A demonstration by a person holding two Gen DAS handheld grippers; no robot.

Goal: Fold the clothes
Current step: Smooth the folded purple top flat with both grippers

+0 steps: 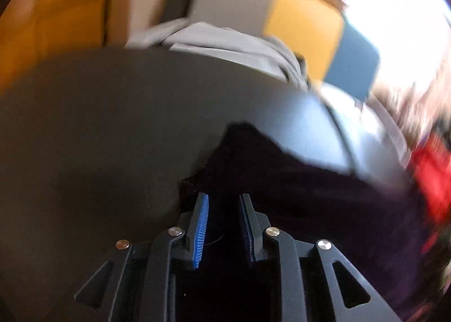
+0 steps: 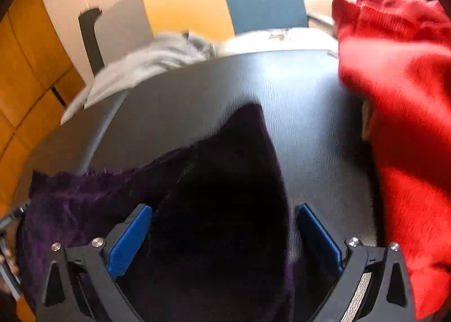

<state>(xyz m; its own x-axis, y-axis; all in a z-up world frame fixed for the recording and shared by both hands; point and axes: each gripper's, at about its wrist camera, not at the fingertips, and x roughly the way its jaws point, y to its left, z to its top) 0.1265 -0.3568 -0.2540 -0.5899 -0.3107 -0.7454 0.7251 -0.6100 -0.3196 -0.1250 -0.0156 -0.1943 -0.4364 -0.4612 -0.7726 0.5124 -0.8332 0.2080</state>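
Left claw (image 1: 224, 203): narrowly parted over the dark purple garment (image 1: 296, 181), grip unclear.
Right claw (image 2: 224, 215): spread wide around the same garment's fold.
Garment: lies on dark tabletop (image 2: 296, 91).
Red garment (image 2: 394, 82): right.

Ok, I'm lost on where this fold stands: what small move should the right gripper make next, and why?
Probably close the right gripper on the purple cloth. Its fingers are spread wide with the cloth's dark folded part lying between them on the black table, so nothing is held yet. The left gripper is narrower, over the same cloth; whether it grips is unclear.
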